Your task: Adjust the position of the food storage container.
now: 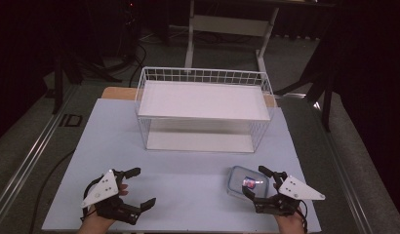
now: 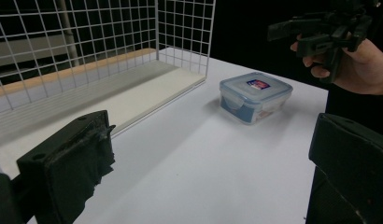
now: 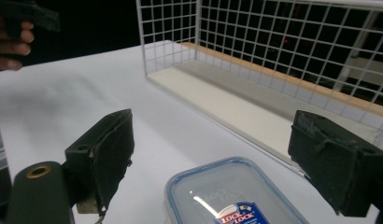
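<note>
A white wire basket [image 1: 204, 109] stands at the far middle of the white table [image 1: 188, 180], its solid shelf on top and its open side facing the person. Near the front right sits a clear lidded container [image 1: 247, 183] with blue trim, upright and closed. The right gripper [image 1: 266, 186] hovers just beside it, jaws spread wide on either side of its near end, touching nothing. The left gripper [image 1: 137, 187] waits well apart at front left, jaws also wide open, empty.
</note>
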